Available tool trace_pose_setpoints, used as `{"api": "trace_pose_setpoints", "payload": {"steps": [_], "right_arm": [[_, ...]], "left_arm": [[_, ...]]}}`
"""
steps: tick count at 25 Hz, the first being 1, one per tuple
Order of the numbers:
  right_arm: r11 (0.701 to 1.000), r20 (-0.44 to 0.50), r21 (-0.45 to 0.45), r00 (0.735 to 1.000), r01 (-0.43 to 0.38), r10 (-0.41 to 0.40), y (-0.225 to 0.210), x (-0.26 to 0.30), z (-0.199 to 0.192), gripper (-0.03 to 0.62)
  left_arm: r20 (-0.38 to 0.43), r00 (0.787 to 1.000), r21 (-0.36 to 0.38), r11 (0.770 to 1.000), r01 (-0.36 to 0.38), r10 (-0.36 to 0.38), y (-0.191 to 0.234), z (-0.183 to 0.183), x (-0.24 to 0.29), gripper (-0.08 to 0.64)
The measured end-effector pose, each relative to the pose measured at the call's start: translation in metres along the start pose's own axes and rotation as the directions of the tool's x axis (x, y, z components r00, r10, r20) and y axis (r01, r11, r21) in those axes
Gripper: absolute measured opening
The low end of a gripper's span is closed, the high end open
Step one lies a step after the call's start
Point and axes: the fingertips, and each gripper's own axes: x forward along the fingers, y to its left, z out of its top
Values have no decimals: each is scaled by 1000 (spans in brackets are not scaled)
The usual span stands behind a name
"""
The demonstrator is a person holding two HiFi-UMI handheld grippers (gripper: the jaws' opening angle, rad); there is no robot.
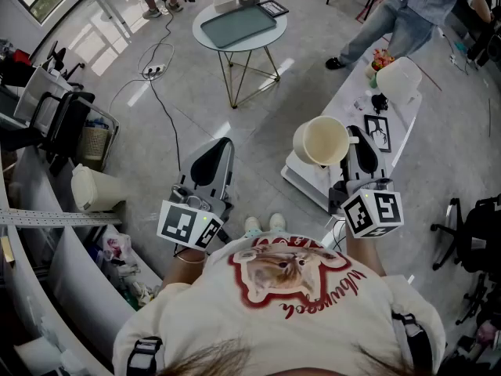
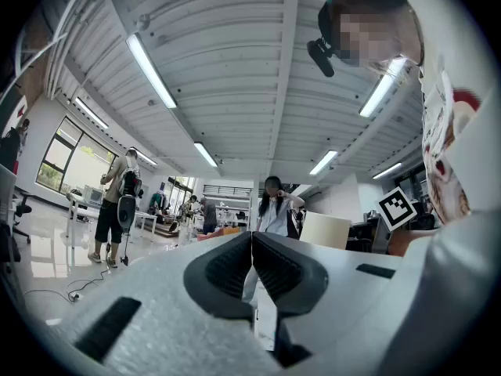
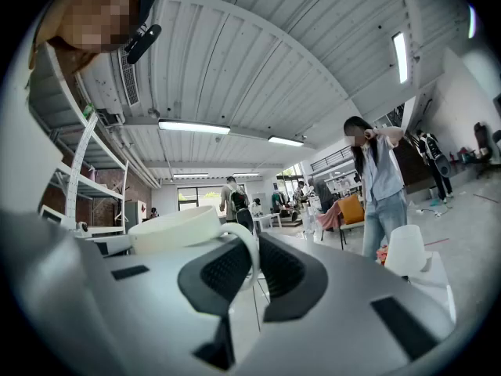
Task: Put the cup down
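Note:
My right gripper is shut on the handle of a cream cup, held in the air above the near end of a long white table. The cup's thin handle passes between the black pads. The cup's mouth faces the head camera. My left gripper is shut with nothing between its jaws, pointing out over the floor to the left of the table.
A second white cup stands upside down further along the table, beside marker cards and small items. A round glass table with a tray stands ahead. A person stands at the far right. Shelving and a bin line the left.

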Motion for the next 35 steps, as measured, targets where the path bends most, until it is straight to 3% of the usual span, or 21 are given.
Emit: {"api": "trace_pose_setpoints", "payload": {"steps": [22,35], "right_arm": [[997,-32,13,997,-71,72,15,8,-5,49],[993,-5,-18,993,-120,120,-2,10,4,49]], "left_arm": [[15,1000,17,1000,1,-1,1,7,2,15],[37,998,11,999,-53,52,-9,-1,13,15]]}}
